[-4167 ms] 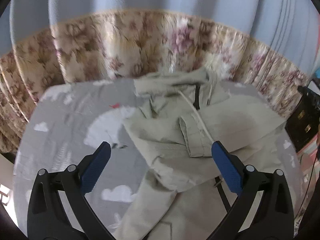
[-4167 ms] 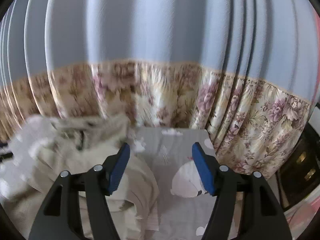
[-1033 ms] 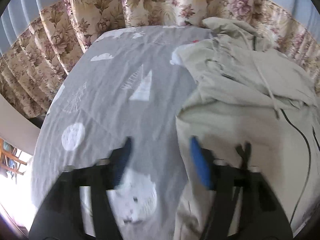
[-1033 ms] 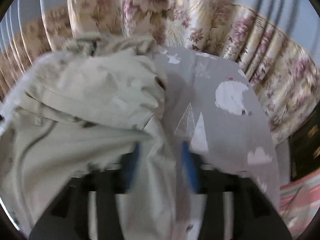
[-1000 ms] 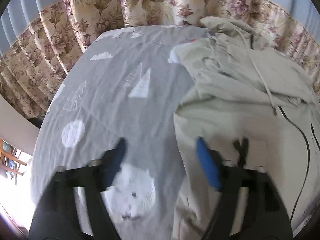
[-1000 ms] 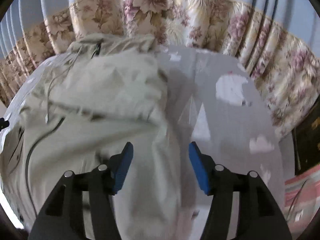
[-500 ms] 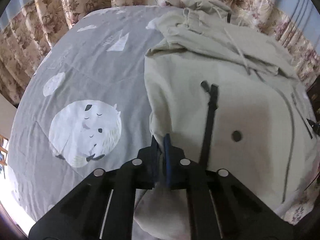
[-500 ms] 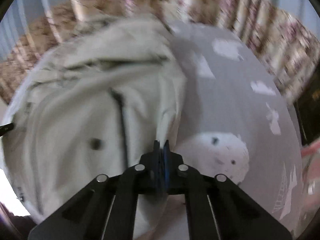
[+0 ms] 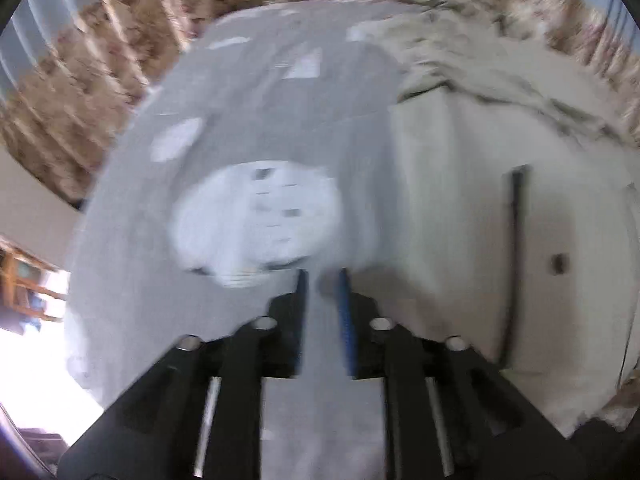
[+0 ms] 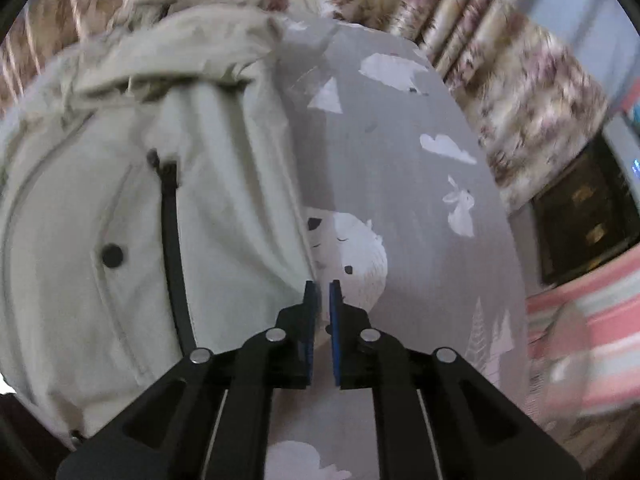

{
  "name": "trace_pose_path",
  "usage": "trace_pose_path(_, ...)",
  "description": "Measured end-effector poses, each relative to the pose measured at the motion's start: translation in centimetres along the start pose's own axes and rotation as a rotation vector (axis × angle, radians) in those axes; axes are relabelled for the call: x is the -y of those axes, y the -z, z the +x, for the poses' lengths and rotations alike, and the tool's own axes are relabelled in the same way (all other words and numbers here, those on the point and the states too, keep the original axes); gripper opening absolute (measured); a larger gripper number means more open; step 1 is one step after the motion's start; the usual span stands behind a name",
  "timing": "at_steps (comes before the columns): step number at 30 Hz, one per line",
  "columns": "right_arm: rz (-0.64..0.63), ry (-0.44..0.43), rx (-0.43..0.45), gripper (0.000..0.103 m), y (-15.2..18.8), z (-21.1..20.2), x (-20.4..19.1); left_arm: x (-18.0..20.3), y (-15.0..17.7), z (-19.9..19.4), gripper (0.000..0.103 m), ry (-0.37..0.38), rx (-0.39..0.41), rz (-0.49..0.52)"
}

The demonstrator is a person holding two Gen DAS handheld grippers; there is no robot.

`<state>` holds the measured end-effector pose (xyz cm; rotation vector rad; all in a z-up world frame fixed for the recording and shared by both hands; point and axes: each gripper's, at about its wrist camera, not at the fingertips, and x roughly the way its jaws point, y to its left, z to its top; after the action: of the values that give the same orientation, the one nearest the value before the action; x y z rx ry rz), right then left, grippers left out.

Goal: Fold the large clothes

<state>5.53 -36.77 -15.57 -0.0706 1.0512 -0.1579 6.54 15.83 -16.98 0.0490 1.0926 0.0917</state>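
A pale beige hooded jacket (image 9: 460, 208) lies spread flat on the grey printed bed sheet (image 9: 248, 92), hood toward the curtains. My left gripper (image 9: 322, 276) hovers over bare sheet just left of the jacket's edge. Its jaws are opening and nothing is between them. In the right wrist view the jacket (image 10: 100, 200) shows its black zipper (image 10: 172, 248) and a dark snap (image 10: 112, 255). My right gripper (image 10: 323, 286) sits at the jacket's right edge over the sheet (image 10: 400, 184). Its jaws are opening, only a narrow slit apart, with no cloth between them.
Floral curtains (image 9: 120, 80) hang around the far side of the bed and continue on the right (image 10: 520, 80). A dark cabinet (image 10: 580, 216) and a pink striped cloth (image 10: 580, 340) lie beyond the bed's right side. Wooden furniture (image 9: 24, 280) stands past the left edge.
Half a second ago both grippers were shut on the jacket's side edges. Both have let go. The left one has slid off the jacket onto bare sheet and the right one sits just outside the edge.
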Motion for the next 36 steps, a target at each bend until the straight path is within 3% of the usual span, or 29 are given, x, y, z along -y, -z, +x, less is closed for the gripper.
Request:
trace_pose_path(2,0.031,0.002,0.06,0.008,-1.3,-1.8,1.2,-1.2,-0.4,-1.1,0.056,0.017,0.036,-0.033)
trace_pose_path(5,0.03,0.047,0.251,0.024,-5.6,-6.9,2.5,-1.7,-2.9,-3.5,0.063,0.02,0.11,-0.027)
trace_pose_path(7,0.035,0.082,0.381,0.05,-7.9,-10.0,2.7,-1.5,-5.4,-5.0,0.078,0.013,0.156,-0.019)
trace_pose_path(8,0.022,0.097,0.46,0.053,-9.8,-12.1,2.9,-1.4,-6.9,-5.8,0.088,0.005,0.18,-0.025)
trace_pose_path(10,0.006,0.107,0.553,0.053,-13.2,-14.6,3.5,-0.7,-10.2,-7.7,0.09,0.017,0.23,-0.026)
trace_pose_path(12,0.021,0.1,0.601,0.057,-16.1,-16.7,4.0,0.4,-13.7,-9.7,0.091,0.079,0.272,-0.005)
trace_pose_path(13,0.028,0.081,0.601,0.069,-18.0,-17.3,4.3,1.1,-15.1,-10.9,0.093,0.101,0.294,0.016)
trace_pose_path(15,0.036,0.082,0.604,0.071,-22.0,-18.8,4.8,2.8,-17.8,-13.0,0.1,0.117,0.353,0.091)
trace_pose_path(18,0.043,0.193,0.557,0.072,-28.3,-19.1,5.5,5.3,-22.2,-15.0,0.1,0.069,0.419,0.145)
trace_pose_path(20,0.088,0.291,0.531,0.072,-33.0,-18.1,6.7,6.7,-24.6,-15.4,0.1,0.078,0.432,0.179)
trace_pose_path(21,0.119,0.289,0.53,0.072,-34.9,-17.5,7.8,7.5,-26.4,-15.2,0.1,0.088,0.431,0.187)
trace_pose_path(25,0.245,0.088,0.493,0.072,-39.6,-12.2,8.5,9.4,-31.9,-12.3,0.1,0.098,0.43,0.17)
trace_pose_path(29,0.166,-0.085,0.428,0.072,-40.8,-4.9,3.7,11.1,-36.4,-5.8,0.1,0.079,0.393,0.141)
trace_pose_path(32,0.091,-0.117,0.284,0.072,-42.1,2.9,-1.3,11.8,-39.0,-0.5,0.1,0.068,0.34,0.123)
trace_pose_path(36,-0.05,-0.128,0.13,0.072,-43.4,9.9,-7.5,13.9,-42.1,6.6,0.1,0.07,0.226,0.167)
